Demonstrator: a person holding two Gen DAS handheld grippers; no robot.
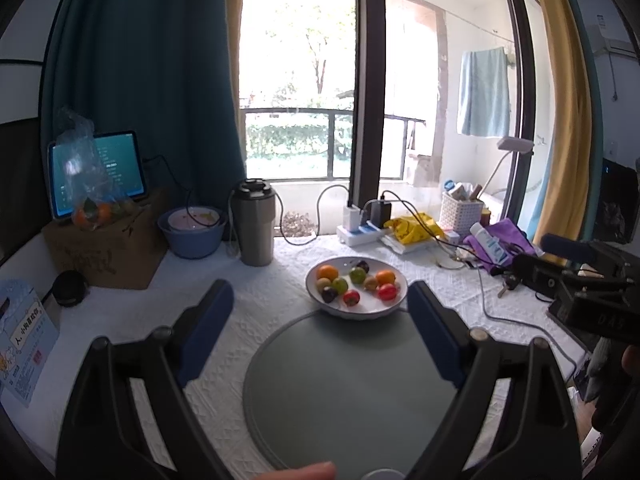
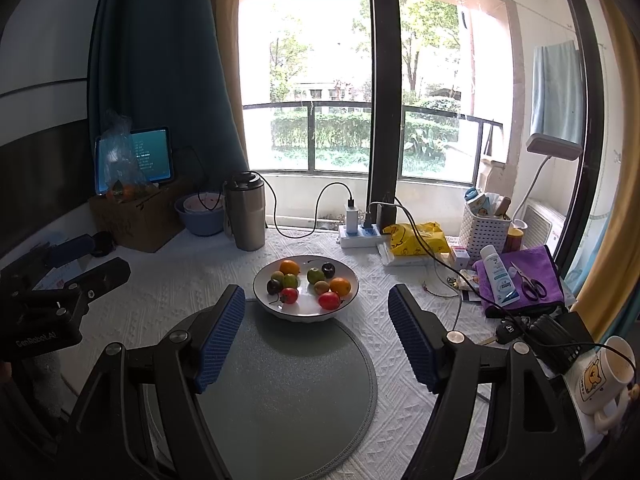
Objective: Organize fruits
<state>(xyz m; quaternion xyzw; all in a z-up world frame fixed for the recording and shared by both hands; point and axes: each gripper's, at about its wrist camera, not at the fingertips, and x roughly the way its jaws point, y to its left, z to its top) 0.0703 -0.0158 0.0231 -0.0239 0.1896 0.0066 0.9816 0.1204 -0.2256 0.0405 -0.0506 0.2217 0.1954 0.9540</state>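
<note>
A white bowl [image 1: 374, 311] [image 2: 304, 314] stands on the white tablecloth at the far edge of a round grey mat [image 1: 348, 392] [image 2: 288, 384]. It holds several small fruits: oranges [image 1: 327, 271] [image 2: 289, 267], green ones [image 1: 357, 275] [image 2: 316, 275], red ones [image 1: 387, 291] [image 2: 329, 300], dark plums [image 1: 329, 294] [image 2: 328, 269] and kiwis [image 1: 370, 282]. My left gripper [image 1: 320, 300] is open over the mat, short of the bowl, nothing between its blue pads. My right gripper [image 2: 316, 306] is open too, framing the bowl from the near side. Each gripper shows at the other view's edge.
At the back stand a steel tumbler [image 1: 257, 226] [image 2: 245, 214], a blue basin [image 1: 192, 232], a cardboard box [image 1: 108, 252] with a tablet and bagged oranges, and a power strip [image 2: 358, 234] with cables. Right: yellow bag [image 2: 418, 238], white basket [image 2: 482, 230], purple cloth with scissors [image 2: 528, 276], mug [image 2: 600, 376].
</note>
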